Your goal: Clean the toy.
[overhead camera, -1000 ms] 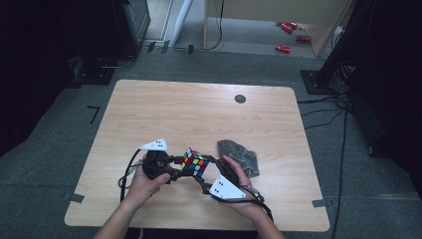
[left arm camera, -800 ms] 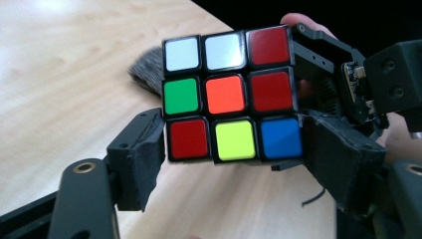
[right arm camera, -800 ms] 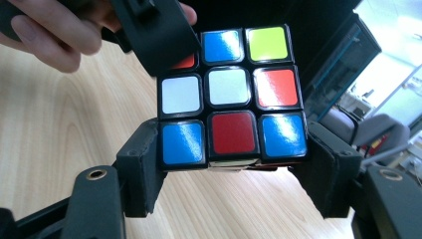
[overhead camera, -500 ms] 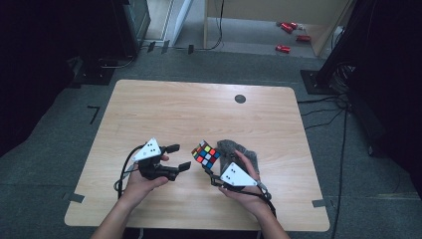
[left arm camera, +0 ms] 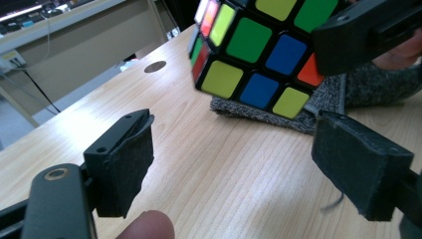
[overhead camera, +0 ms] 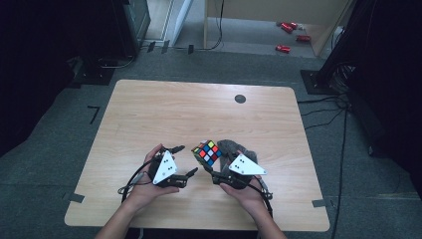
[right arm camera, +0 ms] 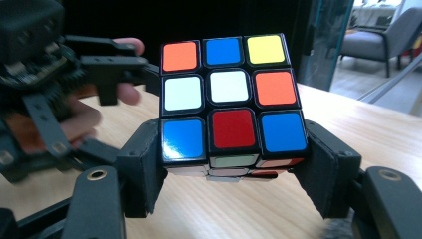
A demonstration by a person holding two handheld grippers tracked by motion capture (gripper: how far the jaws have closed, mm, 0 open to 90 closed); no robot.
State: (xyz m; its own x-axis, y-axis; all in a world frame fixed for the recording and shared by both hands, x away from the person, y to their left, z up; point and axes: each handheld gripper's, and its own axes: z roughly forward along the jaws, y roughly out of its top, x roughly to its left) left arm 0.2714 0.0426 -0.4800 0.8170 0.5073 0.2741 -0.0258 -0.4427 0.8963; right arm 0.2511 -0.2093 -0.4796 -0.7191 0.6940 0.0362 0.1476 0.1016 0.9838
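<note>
A scrambled Rubik's cube [overhead camera: 207, 152] hangs just above the table near the front middle, tilted. My right gripper [overhead camera: 211, 163] is shut on it. In the right gripper view the two pads clamp the cube's [right arm camera: 231, 99] lower layer from both sides, around the gripper's midpoint [right arm camera: 231, 172]. My left gripper [overhead camera: 185, 160] stands open a short way left of the cube, not touching it. In the left gripper view its midpoint [left arm camera: 239, 164] has only bare wood between the wide-apart pads, and the cube [left arm camera: 254, 50] floats ahead and above.
A grey knitted cloth [overhead camera: 234, 147] lies on the wooden table [overhead camera: 174, 109] just behind and under my right hand; it also lies beneath the cube as the cloth [left arm camera: 328, 99]. A black round mark [overhead camera: 240, 98] sits at the far side. The front edge is close to both wrists.
My left gripper has let go of the cube and drawn back to the left, open. The right gripper has kept the cube and lifted and turned it slightly.
</note>
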